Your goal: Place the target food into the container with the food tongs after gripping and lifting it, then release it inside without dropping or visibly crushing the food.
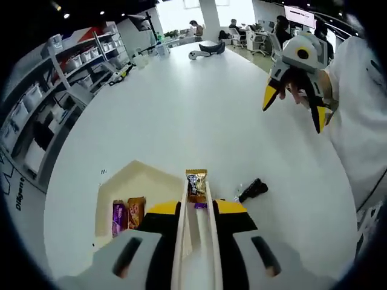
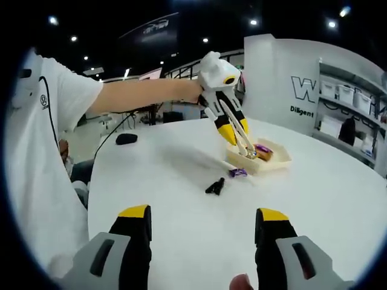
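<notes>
Left gripper view looks down along the left gripper (image 1: 196,208), whose yellow-tipped black fingers (image 1: 162,208) are closed on a pair of pale food tongs (image 1: 196,241), two flat, smooth strips running side by side up the middle. To the left of the fingers sits the container (image 1: 136,175), a shallow cream tray with angled corners, holding a shiny purple packet (image 1: 118,217) and an orange-brown packet (image 1: 136,211) lying side by side against its near wall. Just beyond the tong tips a gold-edged wrapped snack (image 1: 196,184) is pinched between the strips, over the white table (image 1: 199,115) at the tray's right edge. A small purple wrapper (image 1: 200,205) shows between the tongs just behind it. Right of the fingers a small black object (image 1: 253,190) lies on the glossy, round-edged tabletop. Far up on the right the right gripper (image 1: 296,112) hangs in a person's hand, its yellow-tipped fingers spread apart and holding nothing. In the right gripper view, that gripper's own two fingers (image 2: 136,235) rise well apart over bare table. Beyond them lie the black object (image 2: 214,186) and the purple wrapper (image 2: 237,173), then the tray (image 2: 272,163) further right, with the left gripper (image 2: 233,136) angled down so the tongs (image 2: 242,142) reach into it.
</notes>
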The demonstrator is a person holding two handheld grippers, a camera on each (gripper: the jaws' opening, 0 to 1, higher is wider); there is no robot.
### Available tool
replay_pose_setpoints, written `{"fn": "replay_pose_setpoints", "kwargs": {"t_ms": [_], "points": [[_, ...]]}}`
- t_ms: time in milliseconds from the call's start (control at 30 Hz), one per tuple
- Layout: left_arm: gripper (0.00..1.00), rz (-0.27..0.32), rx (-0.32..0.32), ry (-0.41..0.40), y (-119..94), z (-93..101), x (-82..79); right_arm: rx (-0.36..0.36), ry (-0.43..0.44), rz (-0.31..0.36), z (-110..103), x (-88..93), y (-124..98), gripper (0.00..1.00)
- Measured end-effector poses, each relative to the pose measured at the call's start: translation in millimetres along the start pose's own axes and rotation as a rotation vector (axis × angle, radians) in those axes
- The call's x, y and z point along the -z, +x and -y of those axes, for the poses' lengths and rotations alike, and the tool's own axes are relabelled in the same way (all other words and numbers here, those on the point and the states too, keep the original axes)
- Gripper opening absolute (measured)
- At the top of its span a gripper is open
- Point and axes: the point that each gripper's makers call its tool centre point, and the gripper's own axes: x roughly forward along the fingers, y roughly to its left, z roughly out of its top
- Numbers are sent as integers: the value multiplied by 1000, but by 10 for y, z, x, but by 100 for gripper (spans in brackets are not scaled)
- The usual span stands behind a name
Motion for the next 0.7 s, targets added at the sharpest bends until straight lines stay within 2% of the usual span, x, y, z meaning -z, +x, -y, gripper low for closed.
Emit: {"fn": "replay_pose_setpoints", "kwargs": {"t_ms": [367, 533, 700], "points": [[19, 4, -39, -43, -29, -189, 85, -2, -1, 2, -15, -9, -6, 67], [19, -11, -61, -69, 94, -331, 200, 0, 3, -1, -13, 8, -9, 67], [19, -20, -64, -85, 207, -395, 268, 0, 2, -6, -8, 16, -22, 67]]}}
